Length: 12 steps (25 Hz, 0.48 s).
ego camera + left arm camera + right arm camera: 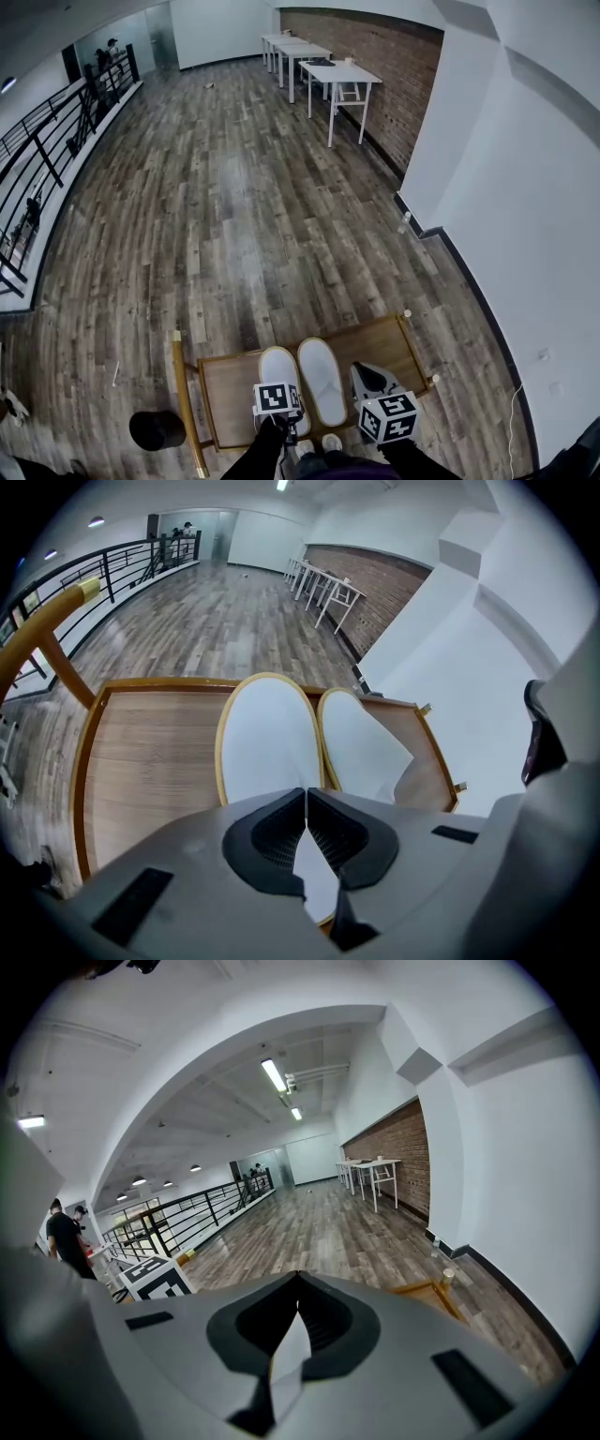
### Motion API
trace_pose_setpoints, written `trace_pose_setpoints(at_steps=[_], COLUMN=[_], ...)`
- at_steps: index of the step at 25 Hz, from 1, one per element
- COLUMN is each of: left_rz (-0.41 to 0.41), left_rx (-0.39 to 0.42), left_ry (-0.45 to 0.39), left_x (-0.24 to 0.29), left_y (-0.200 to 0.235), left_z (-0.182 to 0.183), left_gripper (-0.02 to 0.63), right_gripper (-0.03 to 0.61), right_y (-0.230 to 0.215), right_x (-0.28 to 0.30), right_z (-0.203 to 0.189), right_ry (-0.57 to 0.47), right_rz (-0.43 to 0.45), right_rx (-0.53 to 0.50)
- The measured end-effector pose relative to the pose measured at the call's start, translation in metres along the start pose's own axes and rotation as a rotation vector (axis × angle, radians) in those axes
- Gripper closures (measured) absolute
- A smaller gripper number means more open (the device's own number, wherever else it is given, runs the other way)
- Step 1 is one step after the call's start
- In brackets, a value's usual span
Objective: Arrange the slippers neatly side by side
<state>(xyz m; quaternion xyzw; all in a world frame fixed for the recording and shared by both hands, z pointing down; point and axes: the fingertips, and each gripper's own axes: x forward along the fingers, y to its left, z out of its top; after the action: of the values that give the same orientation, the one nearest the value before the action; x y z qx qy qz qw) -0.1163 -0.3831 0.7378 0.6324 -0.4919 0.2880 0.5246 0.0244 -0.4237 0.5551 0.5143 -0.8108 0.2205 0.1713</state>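
Two white slippers with yellow trim lie side by side on a wooden tray (pixel 230 384): the left slipper (pixel 278 366) (pixel 267 733) and the right slipper (pixel 322 375) (pixel 361 747). They are almost touching and both point away from me. My left gripper (pixel 307 794) is shut, its tips over the near part of the left slipper. White sole shows through the gap behind the tips; I cannot tell if they touch it. Its marker cube (pixel 278 398) hides the heel. My right gripper (pixel 298 1277) is shut, beside the right slipper and aimed across the hall.
The tray has a raised rim (pixel 89 761) and a brass-coloured handle post (pixel 178 375). A black round object (pixel 157 429) sits on the floor to its left. White tables (pixel 339 75) stand far off by the brick wall. A railing (pixel 56 131) runs on the left and a white wall (pixel 506 234) on the right.
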Motion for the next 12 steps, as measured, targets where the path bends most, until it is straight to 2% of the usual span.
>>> trace_pose_setpoints(at_steps=[12], left_rz=[0.024], left_rx=[-0.033], left_ry=[0.039], left_x=[0.011], left_y=[0.004], left_z=[-0.001], left_gripper=[0.604], right_gripper=[0.580], right_y=[-0.007], right_x=[0.004], right_z=[-0.001], right_ry=[0.013], right_rz=[-0.001], right_rx=[0.002])
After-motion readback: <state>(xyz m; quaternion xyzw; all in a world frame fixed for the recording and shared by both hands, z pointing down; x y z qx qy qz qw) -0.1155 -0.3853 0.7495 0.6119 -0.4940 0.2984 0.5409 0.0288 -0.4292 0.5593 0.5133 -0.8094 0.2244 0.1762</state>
